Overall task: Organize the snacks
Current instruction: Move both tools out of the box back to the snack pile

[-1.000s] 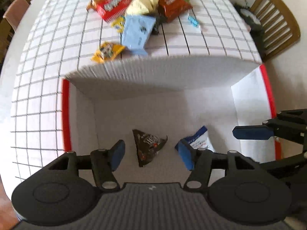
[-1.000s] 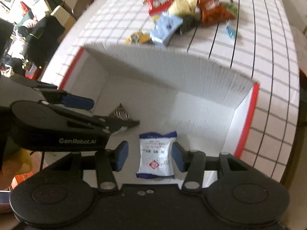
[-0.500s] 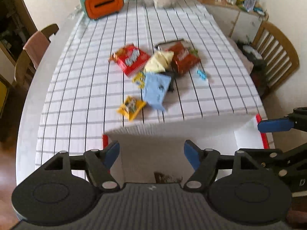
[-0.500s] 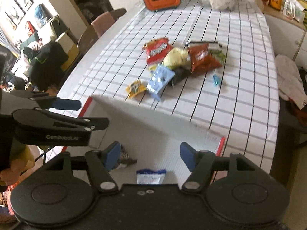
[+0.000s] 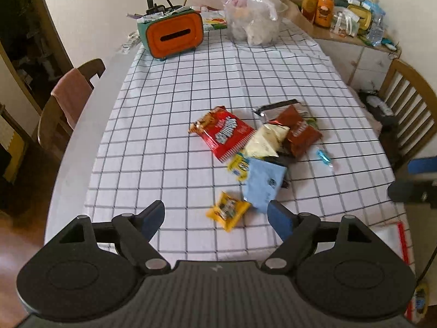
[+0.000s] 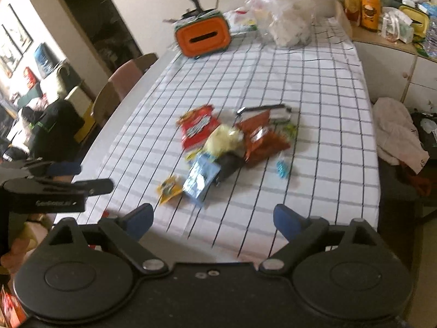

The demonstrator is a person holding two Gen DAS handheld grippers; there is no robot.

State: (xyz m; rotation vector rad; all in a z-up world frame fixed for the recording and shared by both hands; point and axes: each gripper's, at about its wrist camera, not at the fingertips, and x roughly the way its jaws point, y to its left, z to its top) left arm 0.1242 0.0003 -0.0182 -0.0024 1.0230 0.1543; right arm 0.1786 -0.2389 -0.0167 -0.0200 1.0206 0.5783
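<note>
Left wrist view: left gripper [image 5: 215,217] has its jaws spread wide with nothing between them, held above the near edge of the checked tablecloth [image 5: 164,136]. Just beyond the fingertips lies a small yellow packet [image 5: 228,210], and touching it on the far right a pale blue packet [image 5: 263,183]. Behind these the rest of the pile: a red bag [image 5: 225,134], a cream bag [image 5: 266,140], a brown bag [image 5: 300,135] and, slightly apart to the right, a small blue candy [image 5: 323,158]. Right wrist view: right gripper [image 6: 213,218] is likewise wide open and empty, aimed at the same heap from nearer the table's right side. A red-edged corner of the white box [image 5: 393,232] shows at lower right of the left view; most of the box sits below both cameras. Judged step: reaching for the next snack. To do it well, take the loose outliers first, the yellow packet for the left gripper and the blue candy for the right, so the arms do not cross; come down over a packet's short side, pinch the crimped edge, and lift clear of neighbours before swinging back to the box. Versus one second ago: both grippers were then down inside the box, each open over a packet just dropped (a dark triangular one, a white and blue one); both have since risen and tilted up toward the table, so the box interior has left view. The pile looks unmoved.
</note>
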